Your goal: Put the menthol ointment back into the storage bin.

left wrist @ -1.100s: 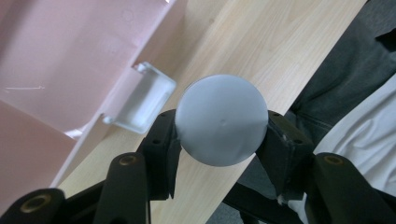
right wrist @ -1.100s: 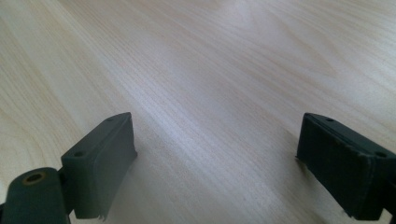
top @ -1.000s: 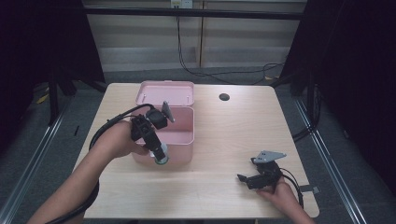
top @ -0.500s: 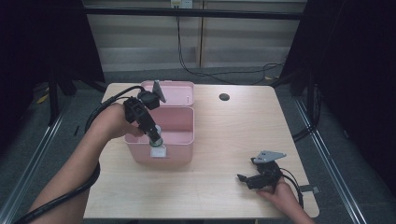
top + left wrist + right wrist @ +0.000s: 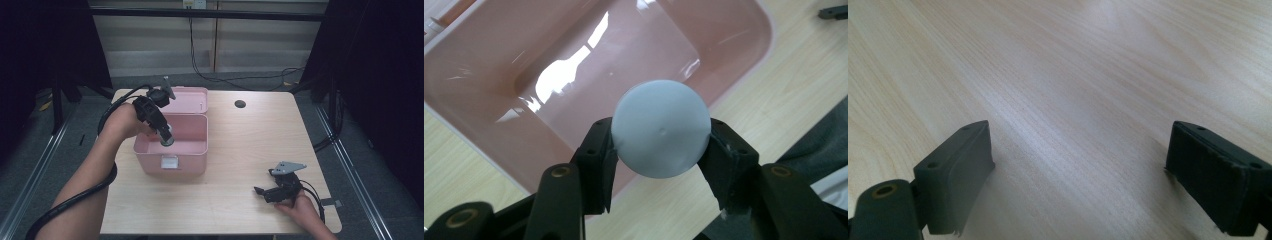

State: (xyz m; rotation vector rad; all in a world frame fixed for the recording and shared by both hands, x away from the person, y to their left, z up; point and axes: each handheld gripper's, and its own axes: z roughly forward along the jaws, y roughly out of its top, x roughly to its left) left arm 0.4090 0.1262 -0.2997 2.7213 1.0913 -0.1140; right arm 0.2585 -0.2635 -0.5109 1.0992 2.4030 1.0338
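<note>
Left gripper hangs over the open pink box, its two black jaws clenched on a pale blue-white ball; in the left gripper view the ball sits squarely between the pads, held above the box's glossy, bare bottom near one rounded corner. Right gripper rests low on the table near the front right, well apart from the box, with its jaws spread wide and nothing but wood grain between them in the right gripper view.

Around them, going by size: the light wooden table takes up most of the high view, set on a grey floor against dark surroundings. The pink box stands left of centre with its lid thrown back toward the far edge and a small pale label or latch on its near wall. A thick black cable trails along the left forearm and loops over the wrist. The right hand comes in from the bottom edge. A small dark round hole or disc lies near the table's far edge, right of the lid. Between the two grippers the tabletop is open.
</note>
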